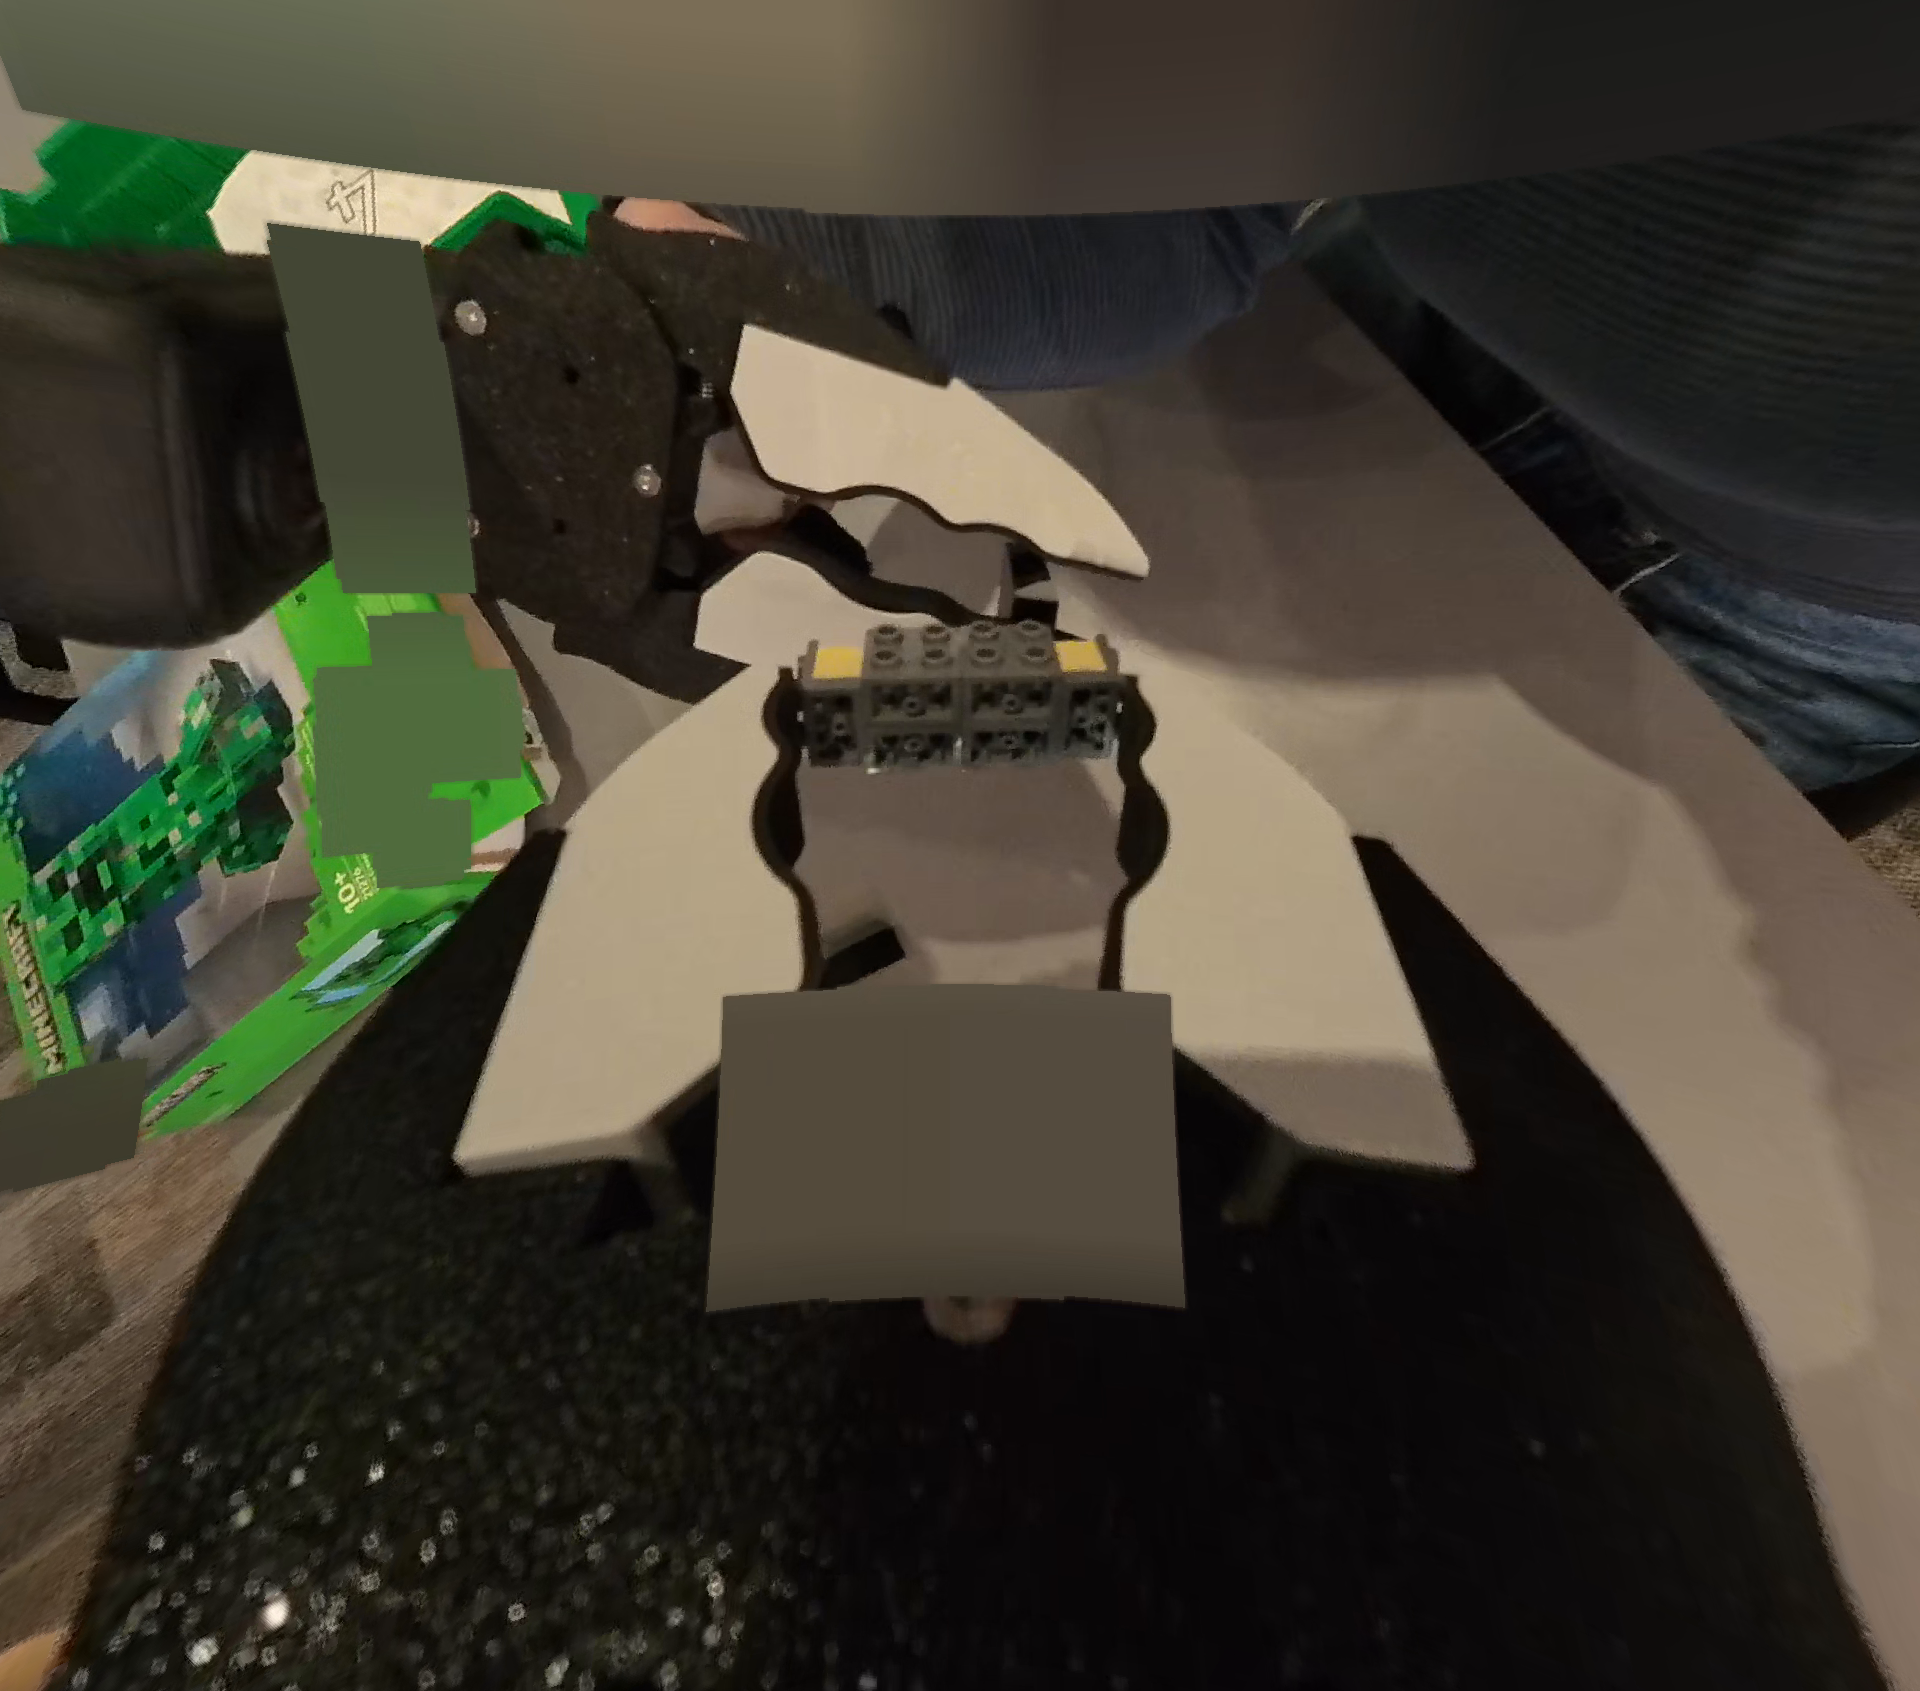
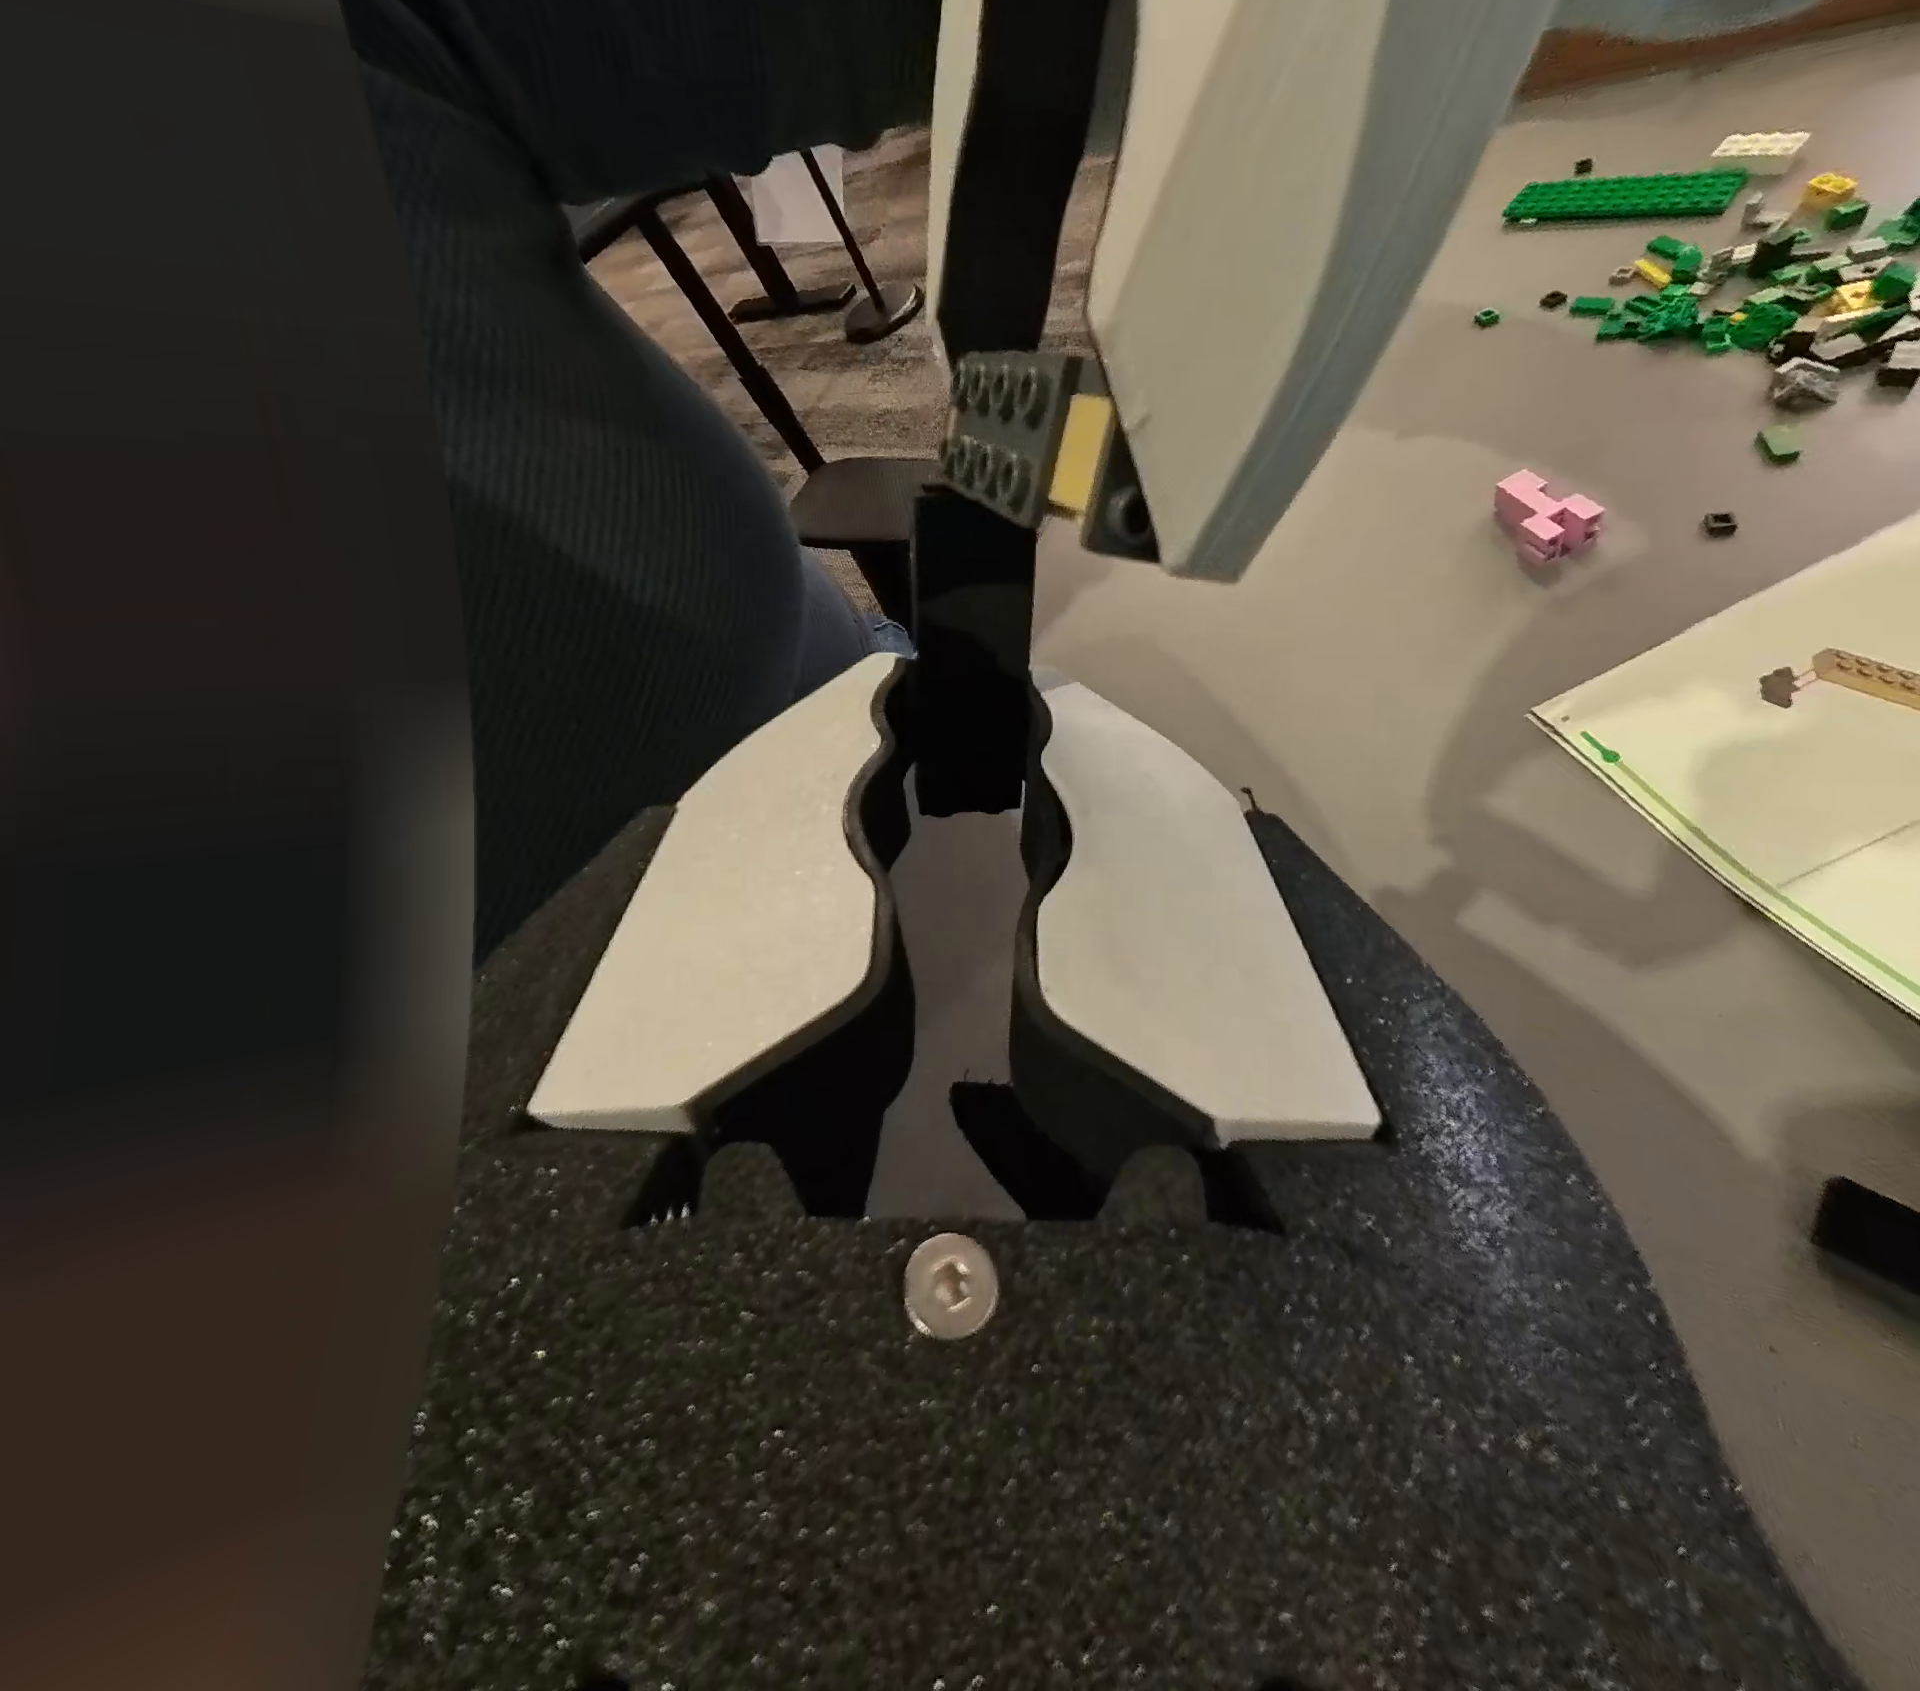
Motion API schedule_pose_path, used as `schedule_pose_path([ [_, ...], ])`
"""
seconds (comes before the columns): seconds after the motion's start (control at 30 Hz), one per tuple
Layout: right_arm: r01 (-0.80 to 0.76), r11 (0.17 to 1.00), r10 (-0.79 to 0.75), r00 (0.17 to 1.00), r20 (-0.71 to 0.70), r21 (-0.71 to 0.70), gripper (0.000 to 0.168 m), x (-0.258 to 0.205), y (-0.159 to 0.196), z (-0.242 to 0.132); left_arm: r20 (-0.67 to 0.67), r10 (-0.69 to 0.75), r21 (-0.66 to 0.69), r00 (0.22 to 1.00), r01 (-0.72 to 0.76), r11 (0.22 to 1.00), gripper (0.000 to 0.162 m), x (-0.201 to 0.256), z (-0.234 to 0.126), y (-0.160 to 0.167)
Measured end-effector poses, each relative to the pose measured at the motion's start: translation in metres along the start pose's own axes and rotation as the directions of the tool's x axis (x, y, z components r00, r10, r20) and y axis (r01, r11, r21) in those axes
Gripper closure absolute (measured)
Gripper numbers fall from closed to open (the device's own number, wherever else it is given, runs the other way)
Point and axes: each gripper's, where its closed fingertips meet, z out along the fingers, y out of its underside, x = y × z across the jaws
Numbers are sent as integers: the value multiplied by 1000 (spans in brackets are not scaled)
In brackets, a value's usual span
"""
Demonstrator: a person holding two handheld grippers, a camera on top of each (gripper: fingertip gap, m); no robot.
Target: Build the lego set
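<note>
The left gripper (image 1: 961, 711) is clamping its two fingers on the ends of a grey brick block (image 1: 961, 696), lifted above the table. The right gripper (image 2: 961, 727) is reaching in from the side, its fingers pinching a black piece (image 2: 966, 685).

Both wrist views, facing crosswise, closely share the grey brick assembly (image 1: 961, 701).

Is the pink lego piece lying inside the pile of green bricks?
No, the pink piece lies alone on the table, apart from the green pile.
</note>
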Motion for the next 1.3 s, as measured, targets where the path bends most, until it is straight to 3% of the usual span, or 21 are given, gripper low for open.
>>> schedule_pose_path([
  [0.9, -41, 999, 41, 999, -22, -4, 151, 5, 5, -3, 30, 109, -91, 994, -105, 990, 103, -5, 4, -1],
  [1.3, -23, 998, 23, 1000, -9, -57, 151, 4, 12, 1, -31, 158, -138, 987, -161, 977, 103, 3, 10, 0],
])
